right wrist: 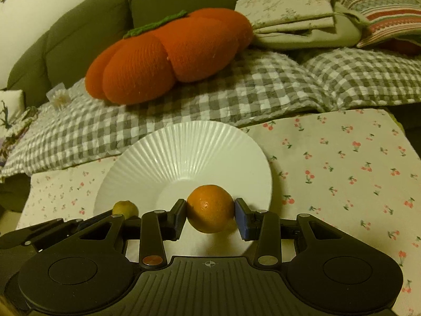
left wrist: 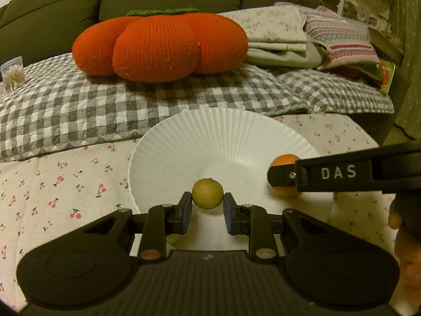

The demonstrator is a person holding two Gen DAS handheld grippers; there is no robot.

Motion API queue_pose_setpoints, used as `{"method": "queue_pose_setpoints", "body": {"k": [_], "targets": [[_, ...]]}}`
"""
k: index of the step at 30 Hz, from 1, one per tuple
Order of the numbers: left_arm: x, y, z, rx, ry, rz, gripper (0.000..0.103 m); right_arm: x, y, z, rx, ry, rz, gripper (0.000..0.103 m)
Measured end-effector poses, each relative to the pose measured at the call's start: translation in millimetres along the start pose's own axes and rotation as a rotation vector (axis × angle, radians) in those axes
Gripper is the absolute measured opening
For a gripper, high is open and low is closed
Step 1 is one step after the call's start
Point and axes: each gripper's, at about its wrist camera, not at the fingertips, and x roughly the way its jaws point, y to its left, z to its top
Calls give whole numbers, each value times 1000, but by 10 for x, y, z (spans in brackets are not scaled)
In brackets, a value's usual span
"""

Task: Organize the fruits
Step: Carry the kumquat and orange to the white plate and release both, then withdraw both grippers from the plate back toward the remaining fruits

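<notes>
A white ribbed plate [left wrist: 210,137] [right wrist: 184,150] lies on a cherry-print cloth. My left gripper [left wrist: 207,208] is shut on a small yellow-green fruit [left wrist: 207,193], which hangs over the plate's near half. My right gripper [right wrist: 210,217] is shut on an orange [right wrist: 210,208], also above the plate's near part. In the left wrist view the right gripper [left wrist: 282,176] comes in from the right with the orange [left wrist: 285,159] half hidden behind its finger. In the right wrist view the yellow-green fruit [right wrist: 125,208] peeks out at lower left above the other tool.
A big orange knitted pumpkin-shaped cushion [left wrist: 160,44] rests on a grey checked quilt [left wrist: 79,105] behind the plate. Folded blankets [left wrist: 302,39] are stacked at back right against a dark green sofa [left wrist: 52,5]. The cherry-print cloth [right wrist: 342,171] spreads on both sides of the plate.
</notes>
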Motion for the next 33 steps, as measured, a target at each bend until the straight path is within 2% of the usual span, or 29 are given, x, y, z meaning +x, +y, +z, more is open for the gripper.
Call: {"method": "queue_pose_setpoints", "body": {"k": [12,15,17,18,19,22,26,31,33], "targets": [[56,-78,-21,55,-7,3,26,161,68,-34,-27,-1,21,41],[18,-82,-13,48,-13,3,44,151,59,-29,-16,1,21,41],[-22,-89,-5,54,-22,4,54,121,56,-22,-3,-4,22,48],[-44,-94,0,59,-24,6,55,94,56,-19,0,-15,20,58],[-68,-95,5,59,-25,8,57,63,59,-15,2,-27,17,64],[-165,-74,19,38,-25,2,58,-9,58,-6,14,-39,12,64],[-355,-45,34,9,-48,1,67,-128,32,-29,42,-46,13,64],[-545,21,20,-33,-43,10,71,-358,83,-79,57,-65,23,64],[-631,54,0,-42,-43,16,73,-437,122,-119,57,-64,22,68]]}}
